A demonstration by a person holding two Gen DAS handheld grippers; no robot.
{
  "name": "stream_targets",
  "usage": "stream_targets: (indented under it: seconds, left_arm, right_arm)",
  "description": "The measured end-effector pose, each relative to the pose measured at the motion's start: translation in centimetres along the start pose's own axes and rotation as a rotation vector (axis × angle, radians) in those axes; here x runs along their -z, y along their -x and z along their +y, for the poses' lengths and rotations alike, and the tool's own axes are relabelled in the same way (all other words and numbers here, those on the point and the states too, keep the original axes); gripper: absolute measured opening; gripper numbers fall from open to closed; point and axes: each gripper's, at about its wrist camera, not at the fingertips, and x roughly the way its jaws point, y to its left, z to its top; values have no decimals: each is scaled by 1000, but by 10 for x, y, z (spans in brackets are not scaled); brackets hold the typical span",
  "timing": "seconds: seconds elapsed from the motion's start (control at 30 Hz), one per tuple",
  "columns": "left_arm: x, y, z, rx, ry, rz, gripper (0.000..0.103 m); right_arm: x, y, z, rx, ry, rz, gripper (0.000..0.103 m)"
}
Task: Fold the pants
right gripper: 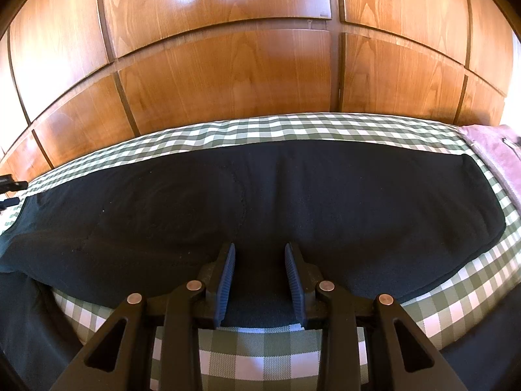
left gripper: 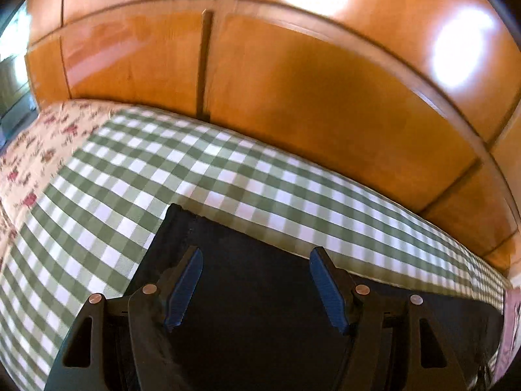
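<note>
Dark navy pants [right gripper: 260, 195] lie flat lengthwise across a bed with a green-and-white checked cover [right gripper: 293, 127]. In the right wrist view my right gripper [right gripper: 259, 254] is open, its blue-padded fingers over the near edge of the pants at mid-length. In the left wrist view my left gripper [left gripper: 255, 260] is open wide over one end of the pants [left gripper: 254, 286], whose corner [left gripper: 176, 210] lies on the checked cover [left gripper: 130, 176]. Neither gripper holds cloth. The left gripper's tips [right gripper: 9, 184] show at the right wrist view's far left edge.
A glossy wooden wardrobe wall [right gripper: 228, 65] stands right behind the bed. A floral cream fabric [left gripper: 42, 150] lies at the bed's left end. A mauve cloth [right gripper: 498, 150] lies at the right end. The near bed edge drops off below the pants.
</note>
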Motion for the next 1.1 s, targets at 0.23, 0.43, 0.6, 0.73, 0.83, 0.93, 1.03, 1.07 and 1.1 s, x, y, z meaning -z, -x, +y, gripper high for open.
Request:
stream_targets:
  seconds: [0.23, 0.43, 0.6, 0.73, 0.83, 0.93, 1.03, 1.07, 1.1]
  left_arm:
    - [11, -17, 5, -31, 14, -21, 65]
    - [27, -10, -1, -33, -47, -114, 16]
    - [28, 2, 1, 3, -9, -129, 7]
    - [36, 35, 6, 88, 56, -206, 6]
    - [46, 64, 9, 150, 82, -263, 6]
    - [64, 98, 9, 212, 78, -324, 6]
    - [89, 128, 13, 266, 97, -365, 6]
    - [97, 135, 15, 277, 109, -374, 6]
    - [106, 143, 18, 290, 125, -380, 6]
  right_arm:
    - [0, 0, -1, -10, -8, -4, 33]
    - [0, 0, 0, -9, -8, -6, 33]
    - [-1, 0, 0, -6, -6, -8, 33]
    - [0, 0, 0, -6, -6, -9, 33]
    - [0, 0, 0, -7, -7, -9, 33]
    - [0, 0, 0, -6, -6, -9, 33]
    - [0, 0, 0, -6, -7, -9, 33]
    - [0, 0, 0, -6, -7, -9, 33]
    - [0, 0, 0, -6, -7, -9, 33]
